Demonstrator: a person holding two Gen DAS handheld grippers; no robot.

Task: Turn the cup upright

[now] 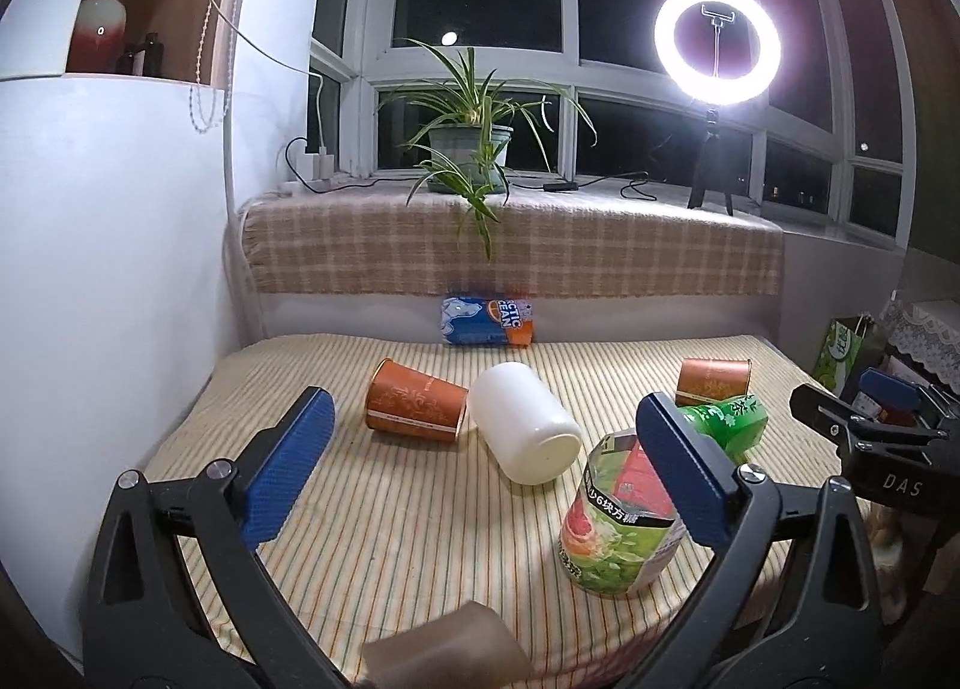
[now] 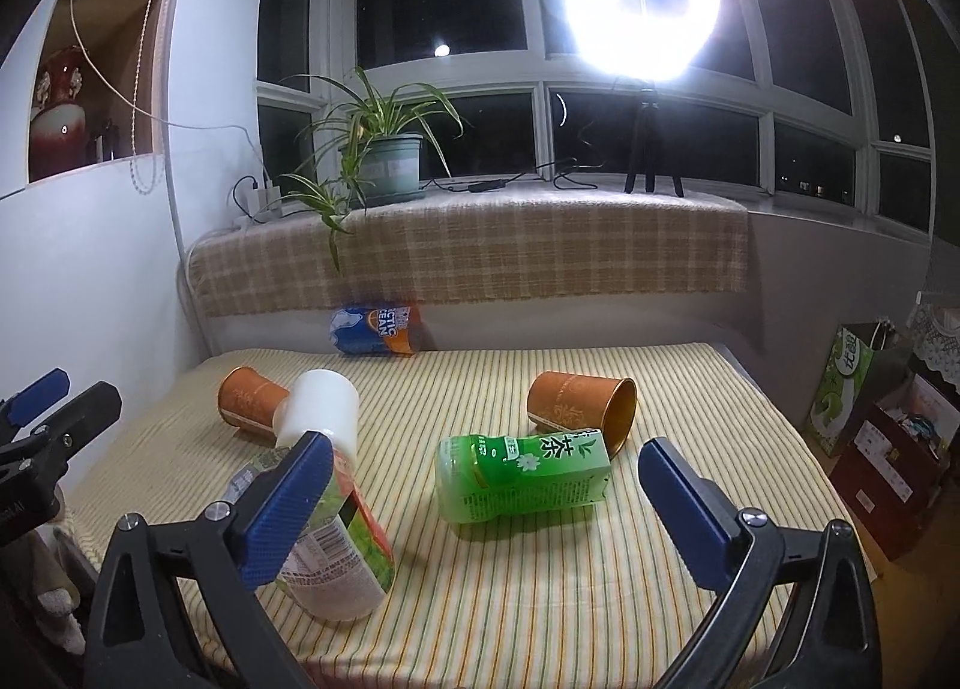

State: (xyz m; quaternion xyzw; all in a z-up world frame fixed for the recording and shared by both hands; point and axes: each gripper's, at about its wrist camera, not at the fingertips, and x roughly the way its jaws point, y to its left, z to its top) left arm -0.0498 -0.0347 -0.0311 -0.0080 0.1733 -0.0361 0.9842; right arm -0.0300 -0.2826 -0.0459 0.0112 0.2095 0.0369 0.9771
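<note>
A white cup lies on its side in the middle of the striped table, its base toward me; it also shows in the right wrist view. An orange paper cup lies on its side just left of it, also in the right wrist view. A second orange cup lies on its side at the far right, its mouth open to the right. My left gripper is open and empty, short of the white cup. My right gripper is open and empty, near the green carton.
A green tea carton lies on its side mid-table. A clear plastic container with a fruit label lies at the near side. A blue and orange can lies at the table's back edge. Bags and boxes stand on the right.
</note>
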